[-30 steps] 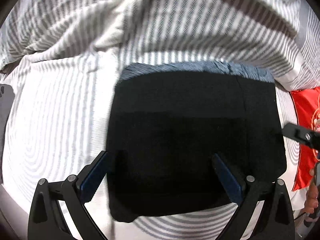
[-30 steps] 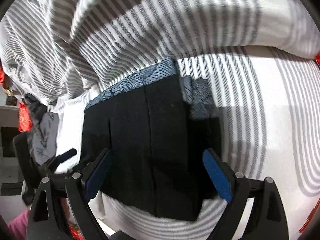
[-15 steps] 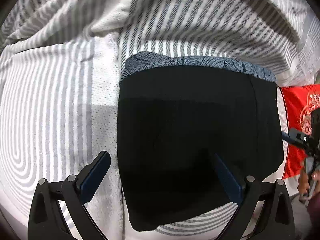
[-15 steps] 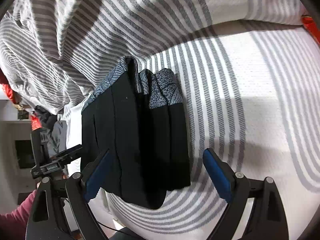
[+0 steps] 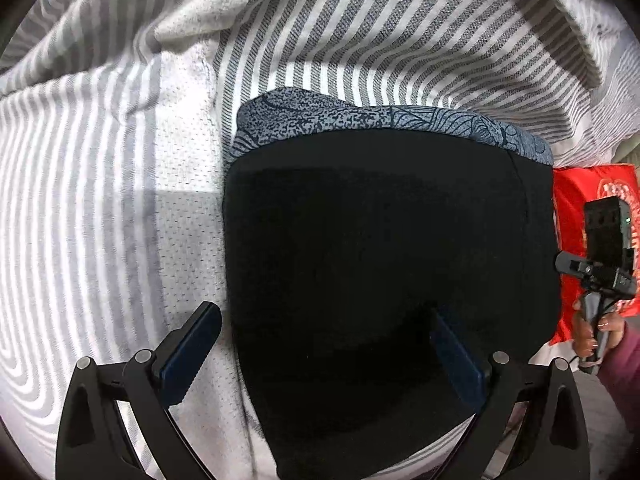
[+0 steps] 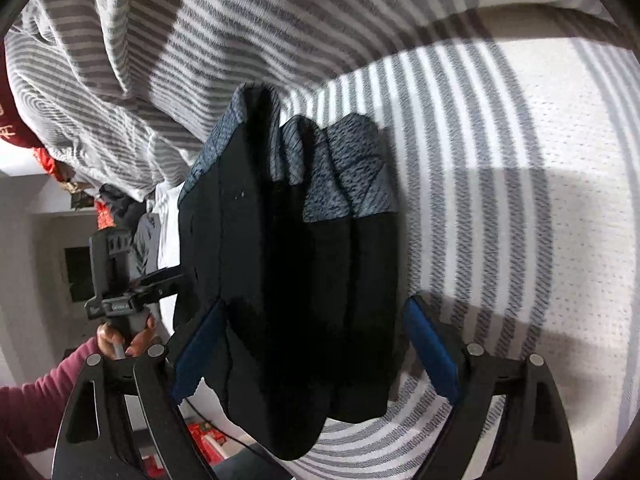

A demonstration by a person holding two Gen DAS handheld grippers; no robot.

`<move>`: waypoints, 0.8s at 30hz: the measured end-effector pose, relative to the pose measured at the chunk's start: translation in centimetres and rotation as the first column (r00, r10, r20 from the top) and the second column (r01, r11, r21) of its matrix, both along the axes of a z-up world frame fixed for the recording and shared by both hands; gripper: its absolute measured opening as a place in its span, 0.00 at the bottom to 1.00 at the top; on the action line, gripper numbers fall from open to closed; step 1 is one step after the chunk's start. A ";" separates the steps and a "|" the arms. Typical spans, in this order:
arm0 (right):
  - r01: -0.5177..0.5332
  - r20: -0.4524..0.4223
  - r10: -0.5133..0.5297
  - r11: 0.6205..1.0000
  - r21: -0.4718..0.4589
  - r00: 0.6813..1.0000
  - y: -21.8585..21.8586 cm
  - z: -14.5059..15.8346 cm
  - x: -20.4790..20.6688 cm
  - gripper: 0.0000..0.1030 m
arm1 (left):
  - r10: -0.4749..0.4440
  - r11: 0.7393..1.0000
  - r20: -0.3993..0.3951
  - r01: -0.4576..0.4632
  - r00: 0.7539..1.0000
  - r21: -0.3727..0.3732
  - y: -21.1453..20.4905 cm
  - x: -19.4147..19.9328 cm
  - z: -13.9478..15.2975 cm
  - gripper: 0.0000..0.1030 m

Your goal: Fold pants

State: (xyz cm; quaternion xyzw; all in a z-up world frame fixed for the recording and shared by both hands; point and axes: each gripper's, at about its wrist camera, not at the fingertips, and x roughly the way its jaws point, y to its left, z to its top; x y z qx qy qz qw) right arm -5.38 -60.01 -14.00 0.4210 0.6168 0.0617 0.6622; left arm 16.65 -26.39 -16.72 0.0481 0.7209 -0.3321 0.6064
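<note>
- Lying folded into a thick, compact bundle, the black pants (image 5: 384,280) sit on the striped bed sheet (image 5: 88,208), close to the bed's near edge; their lower end hangs slightly past that edge in the right wrist view.
- From the right wrist camera the pants (image 6: 288,300) show several stacked layers seen edge-on, with a blue-grey patterned band (image 6: 344,176) at the far end of each layer.
- In the left wrist view that same patterned band (image 5: 384,114) runs across the far end of the bundle, just beside a rumpled striped blanket (image 5: 400,32) heaped towards the head of the bed.
- Left gripper (image 5: 324,354): jaws spread wide; one blue pad is over the sheet beside the bundle's edge, the other over the black cloth. Nothing is pinched.
- Right gripper (image 6: 316,354): jaws also wide apart, straddling the near end of the bundle, with a pad on either side and neither pressing on the cloth.
- A hand (image 6: 124,338) in a maroon sleeve holds the left gripper's handle, seen past the bed's edge.
- A red cloth (image 5: 576,216) shows beyond the bundle's far side.
</note>
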 end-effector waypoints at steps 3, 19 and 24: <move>-0.037 -0.004 0.037 0.999 0.004 0.999 0.6 -0.5 0.7 0.87 | 0.017 1.000 -0.043 -0.018 0.999 -0.025 0.0 0.3 -0.8 0.99; 0.139 -0.038 -0.136 0.988 0.062 0.990 1.0 1.3 0.6 0.39 | 0.027 0.998 0.085 -0.021 0.996 -0.064 -2.5 -2.7 3.1 0.65; 0.133 -0.004 -0.133 0.987 0.089 0.991 1.7 3.3 0.1 0.38 | 0.025 0.996 0.111 -0.016 0.993 -0.084 -2.7 -3.7 5.4 0.65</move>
